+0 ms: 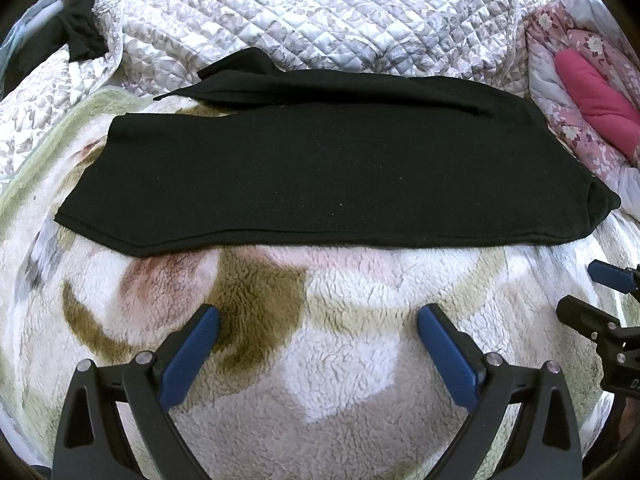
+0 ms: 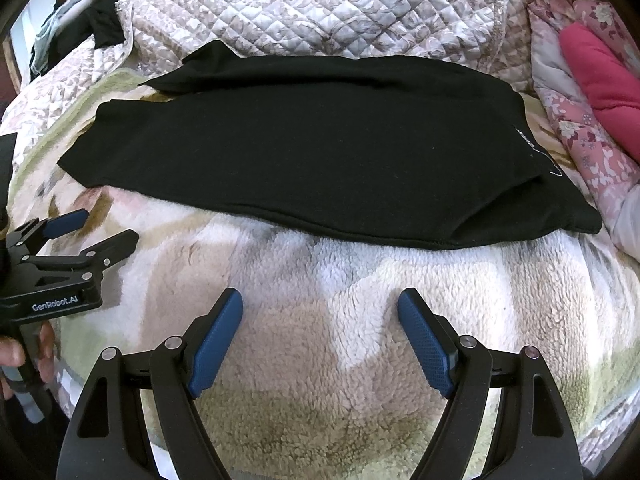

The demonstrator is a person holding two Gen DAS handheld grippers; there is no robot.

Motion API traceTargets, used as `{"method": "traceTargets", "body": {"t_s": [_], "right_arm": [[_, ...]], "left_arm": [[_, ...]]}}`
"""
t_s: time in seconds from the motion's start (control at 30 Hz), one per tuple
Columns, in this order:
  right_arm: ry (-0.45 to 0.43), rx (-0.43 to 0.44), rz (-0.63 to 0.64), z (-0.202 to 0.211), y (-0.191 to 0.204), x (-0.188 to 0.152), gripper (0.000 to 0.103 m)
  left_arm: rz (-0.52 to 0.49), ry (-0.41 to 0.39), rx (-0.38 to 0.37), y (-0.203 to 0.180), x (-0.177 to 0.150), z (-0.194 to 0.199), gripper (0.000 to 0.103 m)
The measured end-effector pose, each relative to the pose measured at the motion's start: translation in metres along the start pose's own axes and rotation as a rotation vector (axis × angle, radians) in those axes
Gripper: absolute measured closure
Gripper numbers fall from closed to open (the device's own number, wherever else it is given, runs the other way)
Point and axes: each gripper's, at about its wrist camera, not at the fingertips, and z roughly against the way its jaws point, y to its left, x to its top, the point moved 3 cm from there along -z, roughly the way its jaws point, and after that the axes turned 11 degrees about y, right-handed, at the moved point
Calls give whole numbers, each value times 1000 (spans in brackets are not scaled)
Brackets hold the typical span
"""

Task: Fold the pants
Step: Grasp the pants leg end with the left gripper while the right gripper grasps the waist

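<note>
**Left wrist view: both grippers standing off from the pants before a fold**

The left wrist view is showing the black pants (image 1: 328,160) lying flat across a fleece blanket (image 1: 320,320), long axis running left to right, one leg laid over the other with the far leg's hem peeking out at upper left. The left gripper (image 1: 318,316) is hovering over bare fleece on the near side, jaws spread wide and holding nothing. The right gripper (image 2: 320,300) is likewise gaping empty, well short of the near edge.

Judged from this layout, the lengthwise fold is looking done and the crosswise fold is not yet begun; the next move is calling for each gripper to pinch both layers at one end.

The right wrist view is adding a pale marking (image 2: 538,152) near the waist end, and a hand (image 2: 16,356) gripping the left tool's handle.
</note>
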Motion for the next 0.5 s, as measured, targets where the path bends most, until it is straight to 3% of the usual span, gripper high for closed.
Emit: {"method": "traceTargets", "body": {"t_s": [0.3,0.5], "right_arm": [[-24,31,-87,10,-27,2,23],[-37,66,-196,10,-61,4,23]], "left_arm": [[10,-14,-21,5,1,8,12],[94,-54,-39,34,8,18,15]]}}
